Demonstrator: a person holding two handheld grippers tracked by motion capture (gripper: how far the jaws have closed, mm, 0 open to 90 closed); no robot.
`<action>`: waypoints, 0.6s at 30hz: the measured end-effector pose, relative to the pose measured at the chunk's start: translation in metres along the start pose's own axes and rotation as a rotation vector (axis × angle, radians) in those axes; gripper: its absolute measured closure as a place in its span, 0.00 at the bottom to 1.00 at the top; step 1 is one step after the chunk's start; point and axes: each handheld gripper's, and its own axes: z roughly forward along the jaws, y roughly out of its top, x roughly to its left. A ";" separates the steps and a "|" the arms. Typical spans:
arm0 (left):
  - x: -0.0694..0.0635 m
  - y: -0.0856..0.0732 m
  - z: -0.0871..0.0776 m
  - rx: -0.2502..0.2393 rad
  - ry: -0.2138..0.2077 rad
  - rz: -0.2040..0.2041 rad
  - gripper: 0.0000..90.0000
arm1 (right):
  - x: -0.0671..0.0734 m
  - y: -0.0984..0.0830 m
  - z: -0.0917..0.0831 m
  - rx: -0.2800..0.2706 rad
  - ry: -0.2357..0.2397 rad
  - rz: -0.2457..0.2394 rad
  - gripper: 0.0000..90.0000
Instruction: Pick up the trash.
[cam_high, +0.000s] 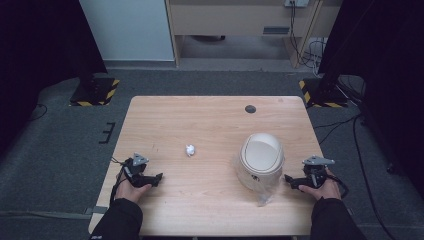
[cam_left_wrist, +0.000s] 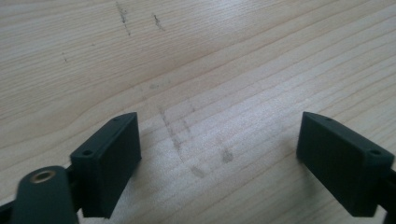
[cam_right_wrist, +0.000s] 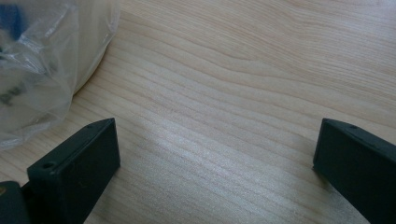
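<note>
A pale wooden table (cam_high: 210, 120) with fine straight grain holds a cream, dome-lidded plastic bin (cam_high: 261, 157) lined with a crinkled clear plastic bag (cam_right_wrist: 32, 70). A small crumpled white paper ball (cam_high: 190, 149) lies well to the bin's left. The left gripper (cam_high: 156, 177) rests on the wood farther left of the bin, its flat black jaws spread wide with nothing between them. The right gripper (cam_high: 289, 179) sits just right of the bin, jaws likewise wide apart and empty.
</note>
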 end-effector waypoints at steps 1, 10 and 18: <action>-0.001 0.002 -0.003 -0.025 0.002 -0.011 0.17 | 0.000 0.000 0.000 0.000 0.000 0.000 0.01; -0.004 0.010 -0.016 -0.145 -0.002 -0.045 0.18 | 0.000 0.000 0.000 0.000 0.000 0.000 0.01; -0.010 0.017 -0.028 -0.240 -0.024 -0.061 0.19 | 0.000 0.000 0.000 0.000 0.000 0.000 0.01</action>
